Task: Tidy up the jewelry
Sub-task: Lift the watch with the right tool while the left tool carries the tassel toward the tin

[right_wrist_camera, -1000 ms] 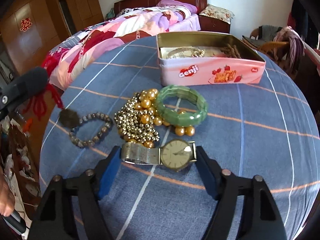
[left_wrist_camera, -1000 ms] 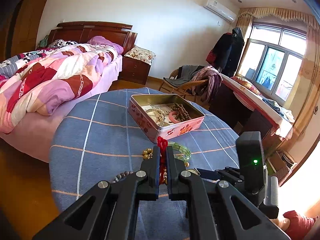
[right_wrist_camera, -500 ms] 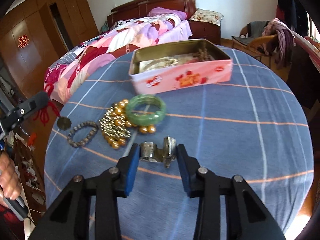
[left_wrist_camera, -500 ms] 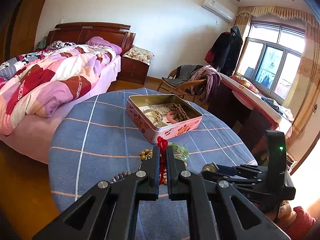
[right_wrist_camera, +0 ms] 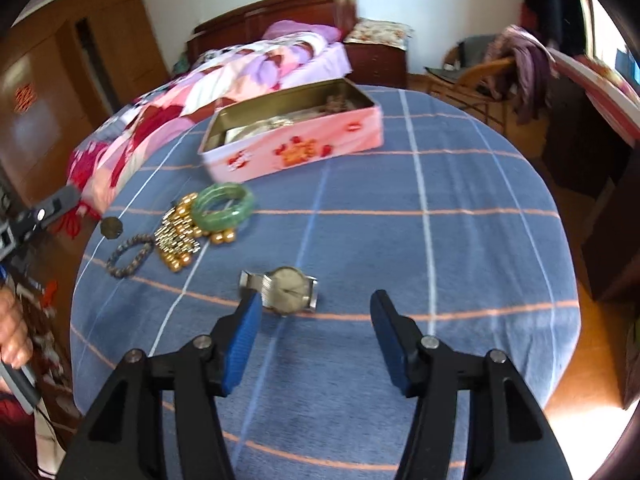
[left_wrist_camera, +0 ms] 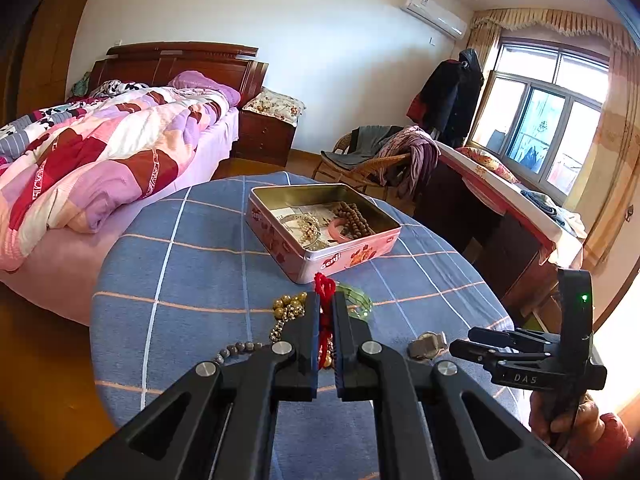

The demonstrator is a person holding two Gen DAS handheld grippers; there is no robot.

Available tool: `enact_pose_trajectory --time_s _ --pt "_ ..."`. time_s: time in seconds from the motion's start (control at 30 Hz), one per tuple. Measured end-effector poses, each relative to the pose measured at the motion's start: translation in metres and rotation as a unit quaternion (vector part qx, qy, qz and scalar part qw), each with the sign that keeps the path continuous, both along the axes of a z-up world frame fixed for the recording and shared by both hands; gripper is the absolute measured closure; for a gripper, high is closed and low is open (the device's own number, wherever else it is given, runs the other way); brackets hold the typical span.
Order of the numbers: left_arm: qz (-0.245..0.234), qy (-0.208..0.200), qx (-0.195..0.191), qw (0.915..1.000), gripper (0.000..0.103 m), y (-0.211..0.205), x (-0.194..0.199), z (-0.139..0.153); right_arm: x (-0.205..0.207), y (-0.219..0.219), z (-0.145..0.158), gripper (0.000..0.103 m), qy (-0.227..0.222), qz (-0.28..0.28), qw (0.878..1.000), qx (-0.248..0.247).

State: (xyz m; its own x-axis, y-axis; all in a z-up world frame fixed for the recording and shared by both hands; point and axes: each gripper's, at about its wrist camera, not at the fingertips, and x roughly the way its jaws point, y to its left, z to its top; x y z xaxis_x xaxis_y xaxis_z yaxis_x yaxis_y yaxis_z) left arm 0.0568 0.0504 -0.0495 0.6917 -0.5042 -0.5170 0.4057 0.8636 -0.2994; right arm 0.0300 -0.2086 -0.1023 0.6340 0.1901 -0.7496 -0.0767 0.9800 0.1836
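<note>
The left hand-held gripper [left_wrist_camera: 326, 312] is hanging over the near edge of the desk [right_wrist_camera: 460, 248], its jaws pressed together on a red cord [left_wrist_camera: 325, 286] whose knot is sticking out above the fingertips. In the right wrist view a dark pendant [right_wrist_camera: 112, 227] is showing at the desk's left edge beside red tassels, just ahead of that gripper's tip.

The right hand-held gripper [right_wrist_camera: 316, 312] is opening, its blue pads standing apart over the desk's near middle. A wristwatch [right_wrist_camera: 286, 290] with a metal band is lying flat on the blue checked cloth, just beside the left pad; whether the pad is touching the band cannot be told, and the right pad is well clear of it.

Toward the left edge a cluster is sitting together: a green bangle [right_wrist_camera: 222, 206] resting on a heap of gold beads [right_wrist_camera: 180, 236], and a dark bead bracelet [right_wrist_camera: 130, 254] just beside them.

A pink tin [right_wrist_camera: 296, 148] is standing open near the far edge, already holding brown beads [left_wrist_camera: 354, 218], a pink ring and some chains.
</note>
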Motion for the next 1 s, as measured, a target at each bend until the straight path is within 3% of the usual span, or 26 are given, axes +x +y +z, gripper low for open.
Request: enact_pose_trajectory --time_s 0.23,0.43,0.77,0.93,1.0 --pt "-0.002 0.002 -0.002 1.0 0.099 -0.001 0.0 -0.001 0.0 -0.011 -0.001 0.043 0.008 -0.027 0.998 0.051" --pt "-0.011 0.001 0.003 0.9999 0.099 -0.006 -0.002 -0.002 0.009 0.012 -0.009 0.043 0.007 0.029 1.0 -0.003" --pt "-0.009 0.001 0.003 1.0 0.099 -0.006 -0.001 0.0 0.038 0.047 -0.023 0.037 0.015 0.138 0.986 -0.098" --pt "-0.01 0.002 0.002 0.9999 0.099 -0.007 0.0 -0.001 0.029 0.048 -0.021 0.065 0.016 0.146 0.985 -0.096" --pt "-0.011 0.004 0.002 0.9999 0.099 -0.008 -0.001 -0.002 0.025 0.045 -0.02 0.065 0.016 0.137 0.986 -0.091"
